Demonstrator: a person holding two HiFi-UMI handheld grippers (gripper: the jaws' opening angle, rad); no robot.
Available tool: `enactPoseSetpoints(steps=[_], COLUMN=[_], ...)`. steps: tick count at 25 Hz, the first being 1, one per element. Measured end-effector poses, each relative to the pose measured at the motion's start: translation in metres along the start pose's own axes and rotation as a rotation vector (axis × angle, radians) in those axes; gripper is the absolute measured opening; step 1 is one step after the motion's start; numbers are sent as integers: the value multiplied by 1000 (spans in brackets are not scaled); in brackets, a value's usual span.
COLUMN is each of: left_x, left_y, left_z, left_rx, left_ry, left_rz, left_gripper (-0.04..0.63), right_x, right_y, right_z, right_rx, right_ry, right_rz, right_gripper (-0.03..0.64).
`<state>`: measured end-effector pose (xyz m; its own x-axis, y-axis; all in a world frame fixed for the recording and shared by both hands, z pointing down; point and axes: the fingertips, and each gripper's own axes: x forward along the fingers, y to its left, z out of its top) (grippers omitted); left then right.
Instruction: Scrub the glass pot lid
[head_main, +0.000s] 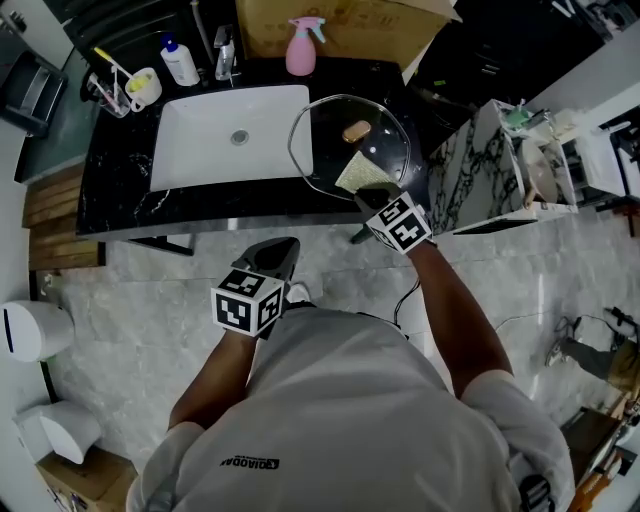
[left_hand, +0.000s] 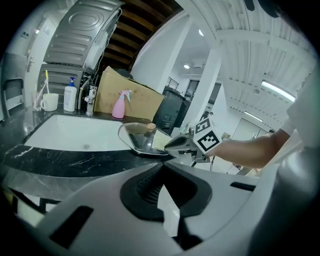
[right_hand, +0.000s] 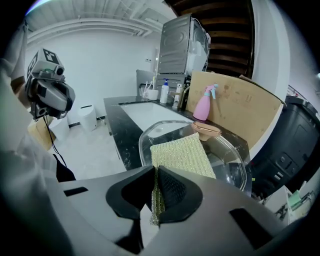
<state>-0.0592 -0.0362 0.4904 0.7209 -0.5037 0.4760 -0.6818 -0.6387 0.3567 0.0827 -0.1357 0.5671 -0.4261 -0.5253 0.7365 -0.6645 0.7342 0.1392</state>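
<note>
Right gripper view shows right claw (right_hand: 154, 172) clamping sponge (right_hand: 182, 156) on lid (right_hand: 229, 162); left claw (left_hand: 162, 168) closed.

left arm (head_main: 215, 385) bent | left gripper (head_main: 281, 250) short of black marble counter's (head_main: 120, 190) front edge, jaws together, empty | right arm (head_main: 465, 320) stretched forward | right gripper (head_main: 374, 196) over front edge, clamping gold mesh scrub pad (right_hand: 182, 154)
</note>
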Motion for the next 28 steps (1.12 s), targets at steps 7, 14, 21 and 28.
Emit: enactPoseSetpoints(steps=[7,14,21,28], left_x=[-1,-10,-10,-12], left_y=[-31,-61,-106,-160], left_z=[-12,-23,-17,-25], left_rx=[3,-1,25,38], left_ry=[-3,-20,-68,-113], left_rz=[39,69,72,62], left_gripper=[12,12,12,12], right_x=[-10,-45,-128,-224], right_y=[20,40,49,66], right_z=[-4,-13,-6,-20], right_rx=[-132,-85,189,482], right_ry=[34,-47,-301,-565], right_rz=[57,87,130,195], right_gripper=[60,57,55,55])
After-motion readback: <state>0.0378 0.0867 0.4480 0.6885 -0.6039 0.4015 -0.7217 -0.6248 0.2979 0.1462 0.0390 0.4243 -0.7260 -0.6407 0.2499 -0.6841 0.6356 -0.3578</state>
